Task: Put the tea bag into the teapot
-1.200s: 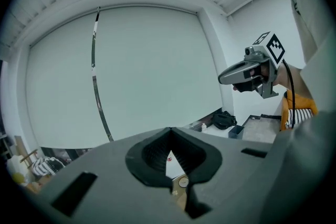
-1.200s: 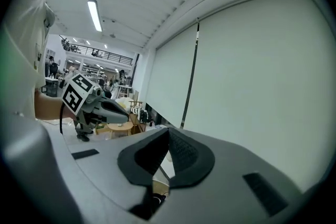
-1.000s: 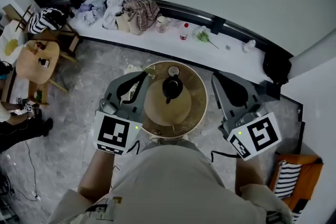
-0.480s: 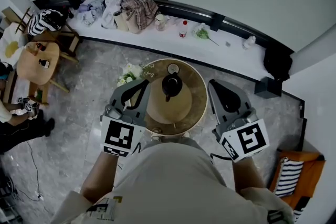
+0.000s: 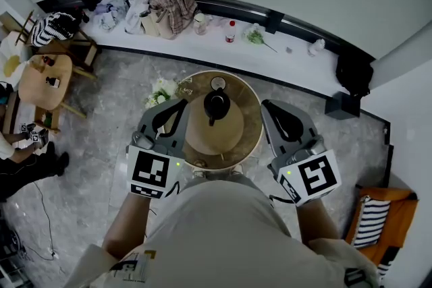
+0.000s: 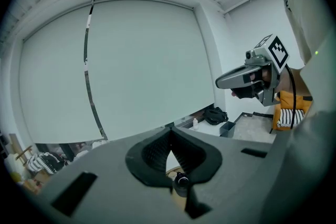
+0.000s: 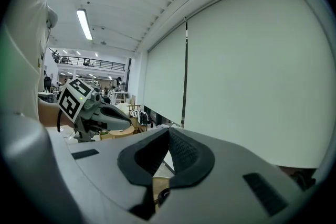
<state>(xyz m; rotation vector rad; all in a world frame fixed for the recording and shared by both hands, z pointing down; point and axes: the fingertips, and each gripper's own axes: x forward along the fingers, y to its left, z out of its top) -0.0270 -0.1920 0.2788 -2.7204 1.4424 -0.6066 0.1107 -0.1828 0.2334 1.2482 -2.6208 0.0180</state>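
Beside the teapot [image 5: 216, 105], left gripper [image 5: 181, 104] (jaws together)

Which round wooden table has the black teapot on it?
The larger table at the head view's centre holds the teapot; the smaller table at far left does not.

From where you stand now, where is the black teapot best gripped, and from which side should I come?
Probably by the narrow part jutting from the teapot toward you, likely its handle, though the head view is too small to be sure. Come from above on the near side: the pot stands upright on the round table.
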